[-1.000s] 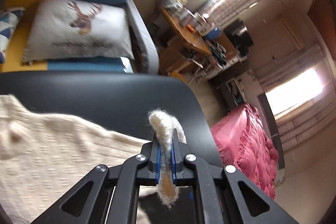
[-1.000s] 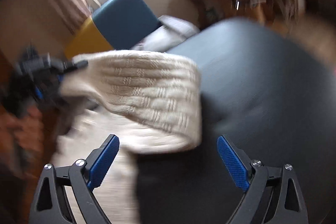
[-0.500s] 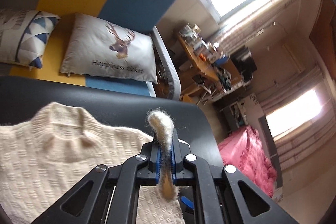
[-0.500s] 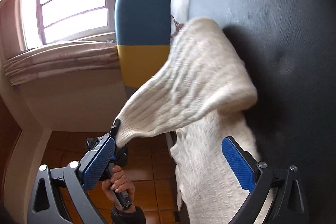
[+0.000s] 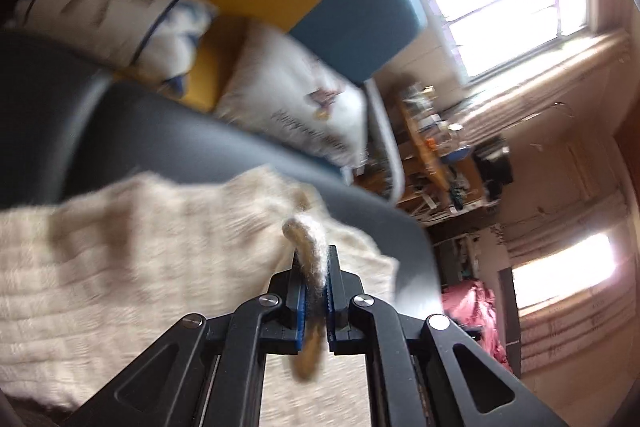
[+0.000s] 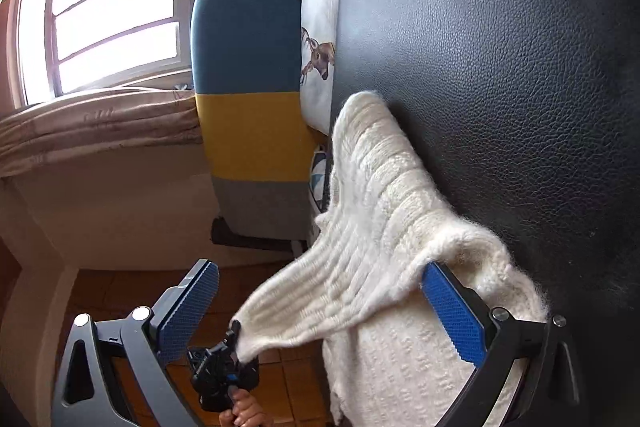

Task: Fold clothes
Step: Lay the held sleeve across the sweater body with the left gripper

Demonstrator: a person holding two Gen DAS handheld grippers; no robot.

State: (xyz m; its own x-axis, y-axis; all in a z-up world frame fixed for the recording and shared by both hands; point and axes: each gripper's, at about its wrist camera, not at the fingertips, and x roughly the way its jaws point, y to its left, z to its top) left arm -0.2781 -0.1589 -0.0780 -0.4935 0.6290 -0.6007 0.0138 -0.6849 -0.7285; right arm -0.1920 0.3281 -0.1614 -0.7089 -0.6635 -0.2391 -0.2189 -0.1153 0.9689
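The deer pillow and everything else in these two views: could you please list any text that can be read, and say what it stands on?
Deer pillow: one line of dark script below the deer, motion-blurred; it seems to begin "Happ", the rest is unreadable.
In the right wrist view the deer pillow shows only the deer, no lettering.
Sweater, table, left gripper: no text.

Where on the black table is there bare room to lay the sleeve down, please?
The black table lies bare beyond the cream sweater, away from the sofa. The sweater crowds the near part, its sleeve pinched by the left gripper.
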